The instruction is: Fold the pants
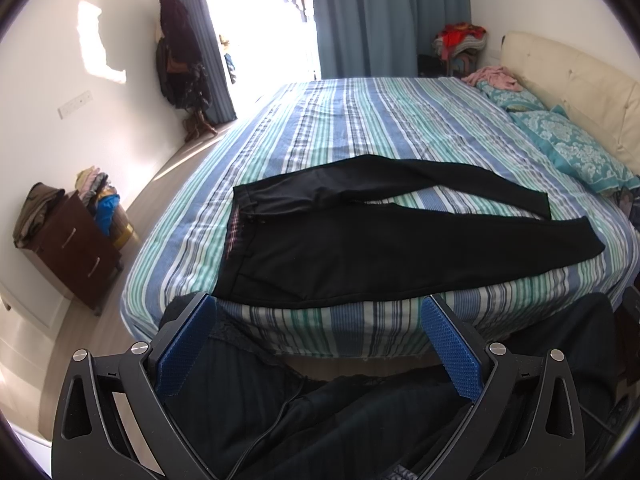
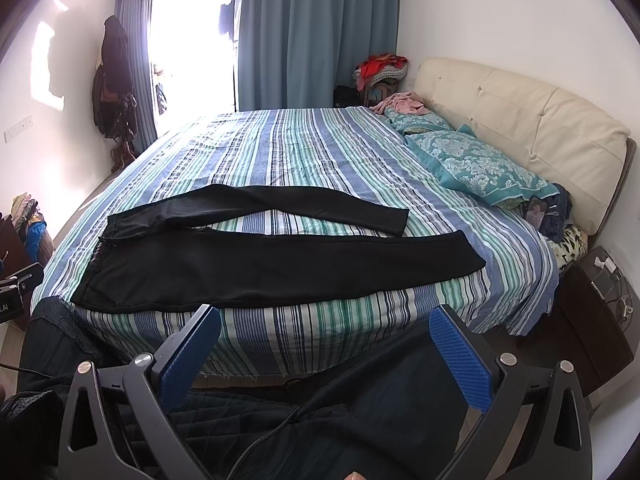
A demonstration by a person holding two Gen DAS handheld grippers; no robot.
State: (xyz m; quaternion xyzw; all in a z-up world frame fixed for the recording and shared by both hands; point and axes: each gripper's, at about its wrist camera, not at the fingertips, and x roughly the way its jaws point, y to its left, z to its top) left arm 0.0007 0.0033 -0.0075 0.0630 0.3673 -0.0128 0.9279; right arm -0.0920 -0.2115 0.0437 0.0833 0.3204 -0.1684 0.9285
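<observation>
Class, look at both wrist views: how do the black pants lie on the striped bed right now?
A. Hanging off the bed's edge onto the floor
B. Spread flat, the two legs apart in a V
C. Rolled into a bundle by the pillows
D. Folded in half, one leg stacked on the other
B: the black pants lie flat on the striped bed, with bedding showing between the two separate legs.

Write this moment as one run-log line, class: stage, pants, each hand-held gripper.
stage: pre-grasp | pants: flat on bed, legs apart | left hand-held gripper: open, empty | right hand-held gripper: open, empty
</observation>
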